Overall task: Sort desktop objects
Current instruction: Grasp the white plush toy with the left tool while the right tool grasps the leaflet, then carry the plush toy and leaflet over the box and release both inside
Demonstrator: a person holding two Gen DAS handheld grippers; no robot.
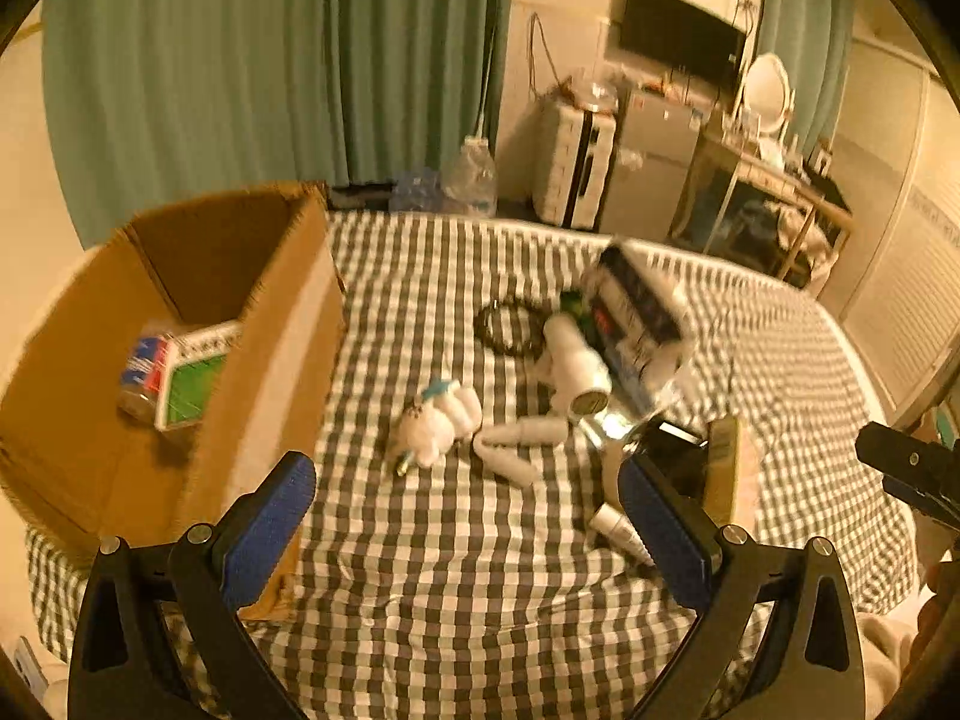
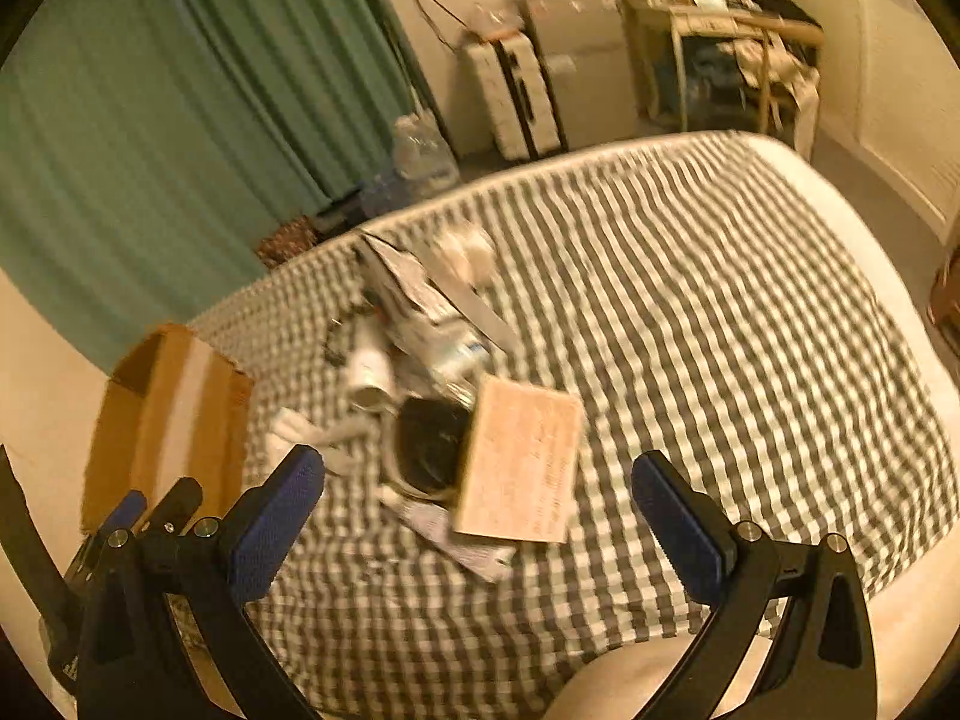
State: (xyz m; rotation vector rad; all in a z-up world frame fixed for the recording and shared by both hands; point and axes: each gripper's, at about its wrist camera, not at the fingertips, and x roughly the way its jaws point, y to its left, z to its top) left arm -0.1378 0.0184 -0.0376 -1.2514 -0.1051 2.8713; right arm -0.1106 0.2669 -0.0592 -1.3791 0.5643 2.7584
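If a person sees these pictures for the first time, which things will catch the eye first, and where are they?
First is the heap of small objects in the middle of the checked cloth, with a white stuffed toy lying apart on its left. Next is the open cardboard box at the cloth's left edge, already holding a can and a green packet. Both hand-held grippers, left and right, are open above the cloth and hold nothing.

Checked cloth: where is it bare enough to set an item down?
Bare: the checked cloth right of the pink box, and the strip between both open claws and the pile. Crowded: around the white bottle, beside the cardboard box.
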